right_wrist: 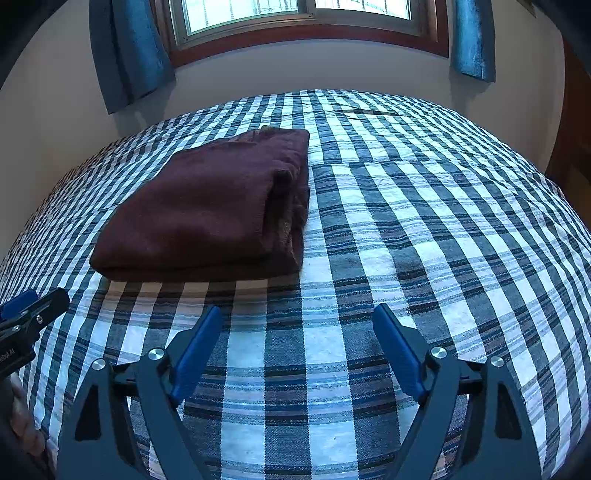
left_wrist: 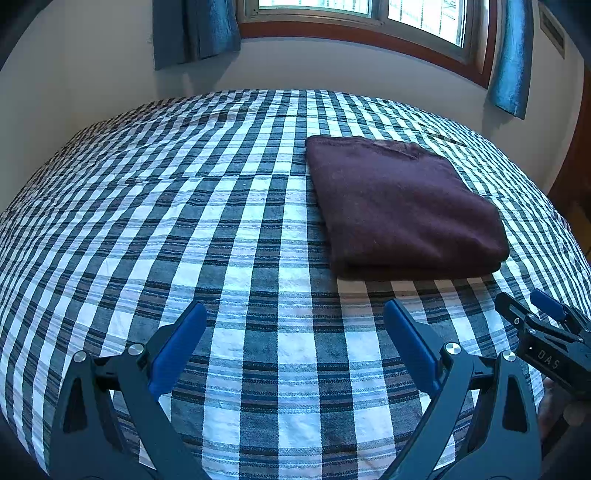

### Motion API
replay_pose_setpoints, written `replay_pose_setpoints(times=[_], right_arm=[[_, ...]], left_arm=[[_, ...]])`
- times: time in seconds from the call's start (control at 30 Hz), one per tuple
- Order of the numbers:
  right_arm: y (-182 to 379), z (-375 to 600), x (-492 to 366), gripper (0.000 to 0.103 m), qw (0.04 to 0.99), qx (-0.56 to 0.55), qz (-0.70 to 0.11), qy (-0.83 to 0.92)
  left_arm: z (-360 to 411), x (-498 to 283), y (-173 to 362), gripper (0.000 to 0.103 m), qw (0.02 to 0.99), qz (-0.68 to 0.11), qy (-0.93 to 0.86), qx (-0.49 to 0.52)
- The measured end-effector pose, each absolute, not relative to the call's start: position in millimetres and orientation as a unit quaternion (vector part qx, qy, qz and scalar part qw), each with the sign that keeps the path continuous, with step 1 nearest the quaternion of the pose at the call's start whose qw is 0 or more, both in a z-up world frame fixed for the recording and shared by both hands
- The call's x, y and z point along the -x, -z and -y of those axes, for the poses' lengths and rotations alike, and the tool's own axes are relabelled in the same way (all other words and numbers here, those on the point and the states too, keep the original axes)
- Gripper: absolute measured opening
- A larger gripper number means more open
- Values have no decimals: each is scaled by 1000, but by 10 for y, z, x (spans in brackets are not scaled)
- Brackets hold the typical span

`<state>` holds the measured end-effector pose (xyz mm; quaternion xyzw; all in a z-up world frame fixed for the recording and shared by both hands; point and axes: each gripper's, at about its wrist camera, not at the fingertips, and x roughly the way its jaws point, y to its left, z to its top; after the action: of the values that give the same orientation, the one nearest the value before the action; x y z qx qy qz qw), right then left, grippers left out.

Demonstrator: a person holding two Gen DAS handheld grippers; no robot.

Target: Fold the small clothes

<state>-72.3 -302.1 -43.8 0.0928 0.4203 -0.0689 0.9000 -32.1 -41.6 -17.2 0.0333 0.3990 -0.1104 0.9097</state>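
Observation:
A dark maroon garment (left_wrist: 399, 206) lies folded into a neat rectangle on the checked bed cover (left_wrist: 184, 221). In the right wrist view it lies to the upper left (right_wrist: 199, 210), with stacked folded layers showing at its right edge. My left gripper (left_wrist: 295, 314) is open and empty, above the cover, short of the garment's near left corner. My right gripper (right_wrist: 297, 317) is open and empty, just near of the garment's right corner. Each gripper shows at the edge of the other's view: the right one (left_wrist: 532, 306), the left one (right_wrist: 33, 299).
The bed cover (right_wrist: 424, 221) fills both views and drops off at its edges. A white wall, a wood-framed window (left_wrist: 369, 22) and blue curtains (left_wrist: 199, 29) stand behind the bed. A wooden door edge (left_wrist: 576, 166) is at the far right.

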Motion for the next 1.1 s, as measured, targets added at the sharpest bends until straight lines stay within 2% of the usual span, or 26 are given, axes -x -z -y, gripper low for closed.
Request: replay_pose_setpoints(times=[1.1], right_arm=[[471, 3015, 713, 83, 896, -99, -428, 66]], left_arm=[[458, 340, 201, 96, 907, -405, 103, -56]])
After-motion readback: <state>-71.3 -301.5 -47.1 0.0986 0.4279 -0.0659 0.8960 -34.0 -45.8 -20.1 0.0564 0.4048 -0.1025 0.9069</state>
